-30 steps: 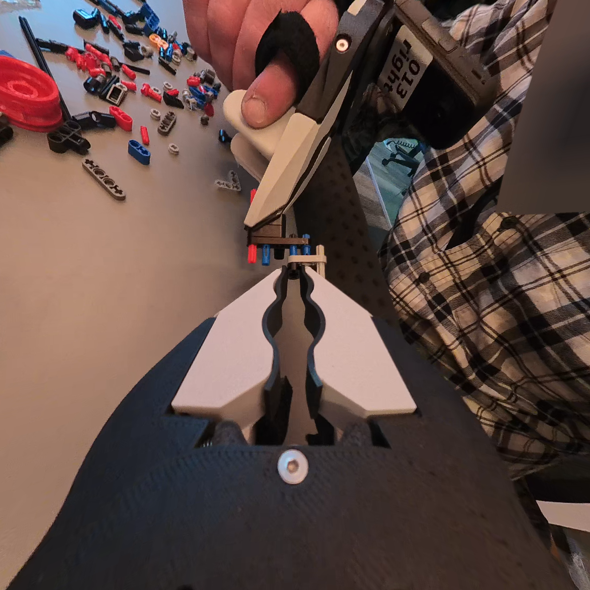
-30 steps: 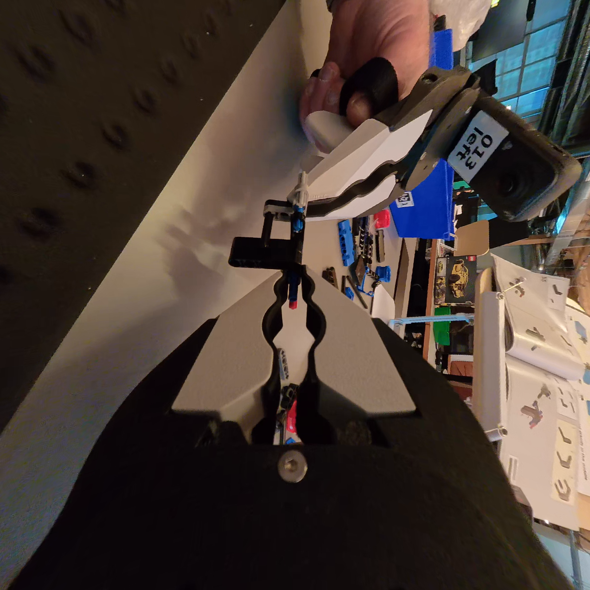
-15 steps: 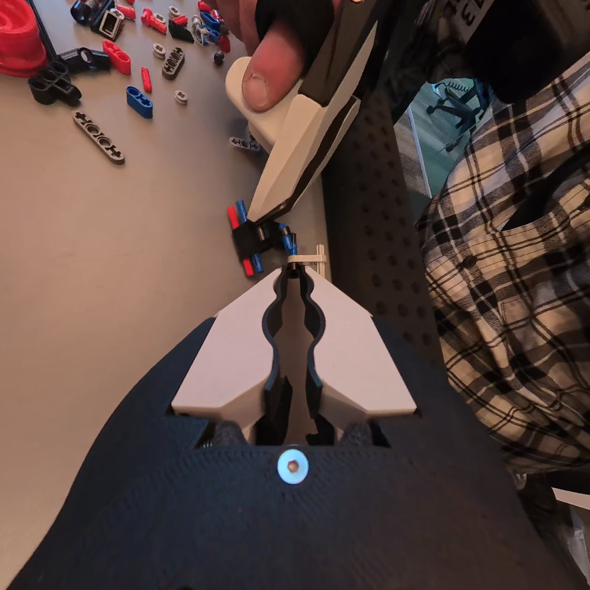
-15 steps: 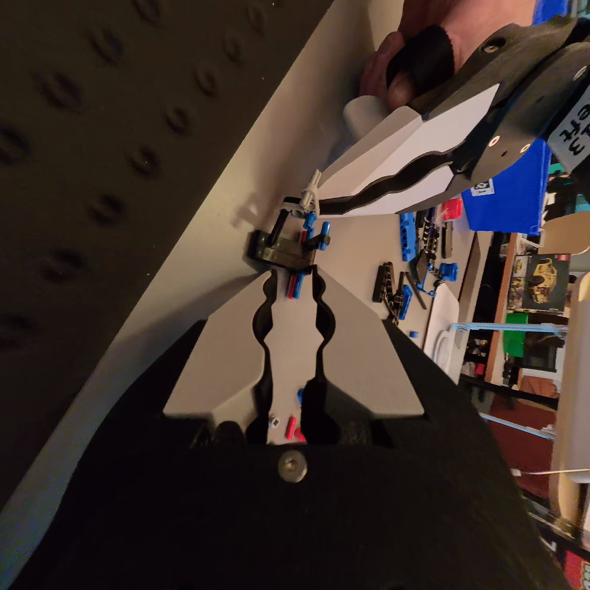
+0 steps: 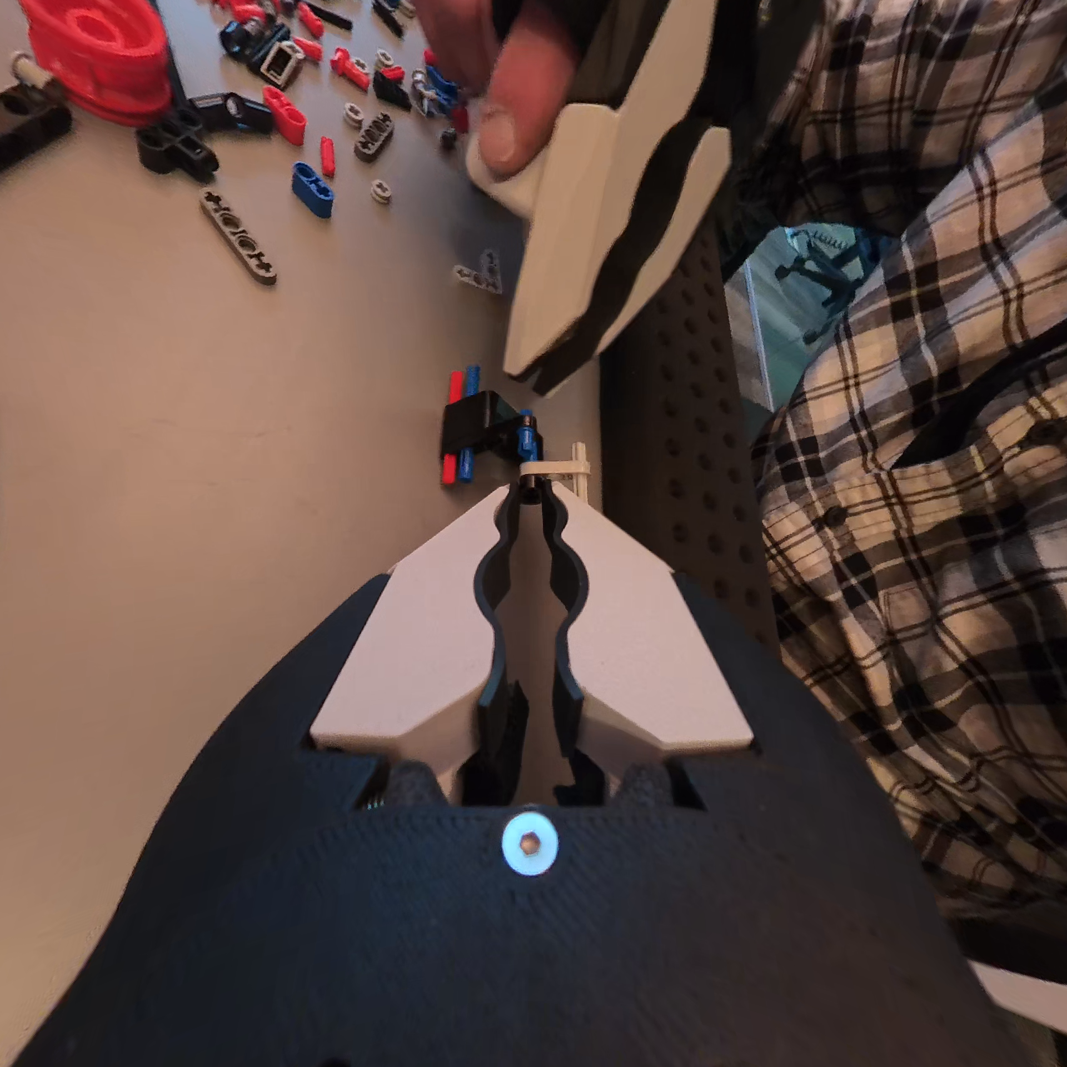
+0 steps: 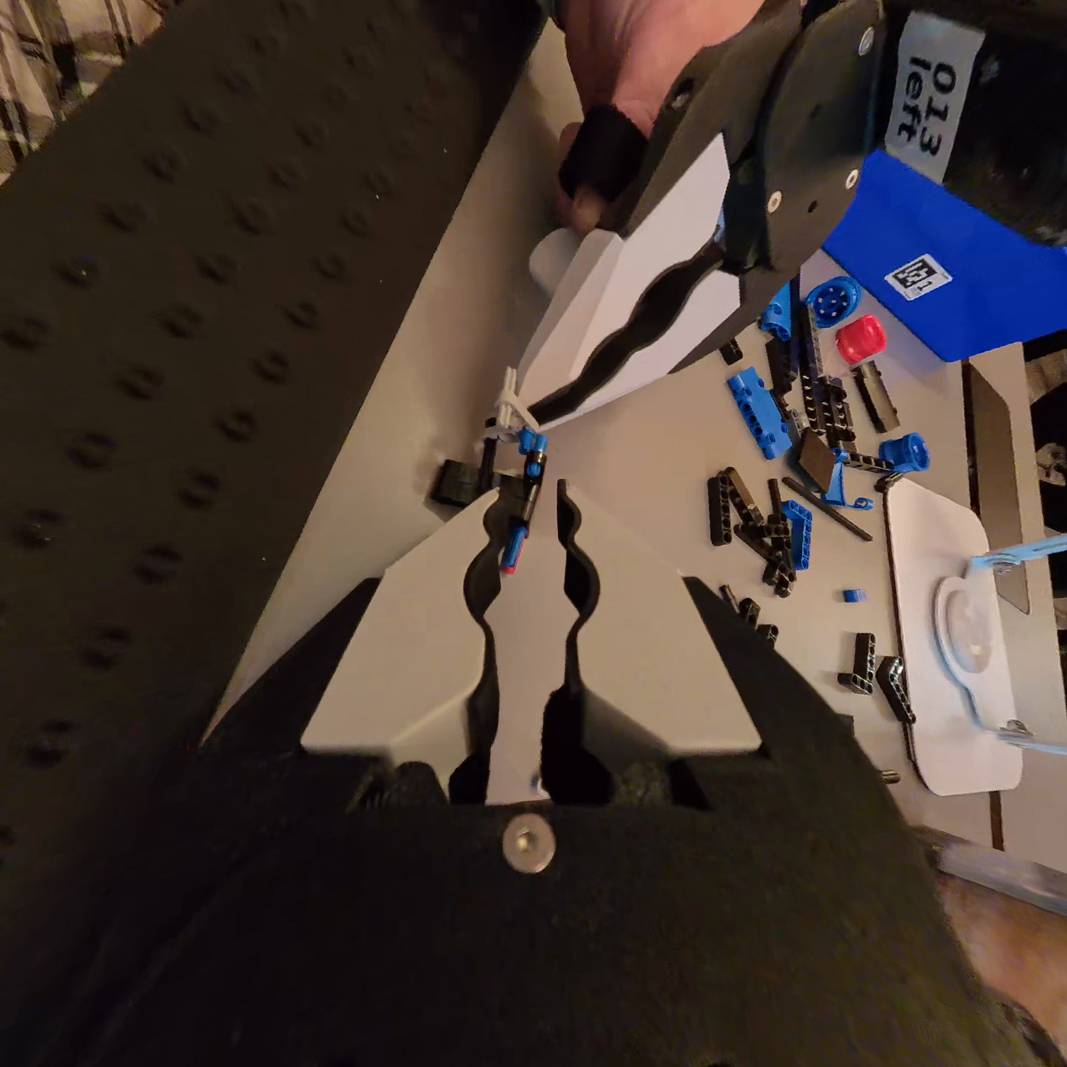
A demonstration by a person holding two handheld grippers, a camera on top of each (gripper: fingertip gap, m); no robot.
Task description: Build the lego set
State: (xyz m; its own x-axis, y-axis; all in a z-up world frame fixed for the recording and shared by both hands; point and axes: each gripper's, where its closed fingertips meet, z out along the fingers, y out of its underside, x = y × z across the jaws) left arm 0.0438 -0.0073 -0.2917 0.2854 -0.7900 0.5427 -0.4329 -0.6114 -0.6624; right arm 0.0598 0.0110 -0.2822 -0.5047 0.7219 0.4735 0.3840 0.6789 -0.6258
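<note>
A small lego assembly (image 5: 479, 424), a black piece with red and blue pins and a pale grey connector, hangs at the tip of my left gripper (image 5: 531, 493), just above the table by its near edge. The left gripper is shut on the assembly's near end. My right gripper (image 5: 534, 381) is above the assembly and apart from it, with its jaws parted. In the right wrist view the right gripper (image 6: 531, 493) is open, and the assembly (image 6: 456, 482) is just past its fingertips. The left gripper (image 6: 534, 413) reaches in from the upper right, holding the grey end.
Loose pieces lie at the far left: a red round part (image 5: 98, 63), a grey beam (image 5: 238, 237), a blue connector (image 5: 312, 182). A black perforated panel (image 5: 664, 433) borders the table, with a person in a plaid shirt (image 5: 924, 462) beyond. Black and blue beams (image 6: 768, 531) and a blue bin (image 6: 935, 254) lie on the right. Left and right tips are no more than a few centimetres apart.
My right gripper has opened, let go of the assembly and drawn back from it. The assembly has turned and stays held in the left gripper.
</note>
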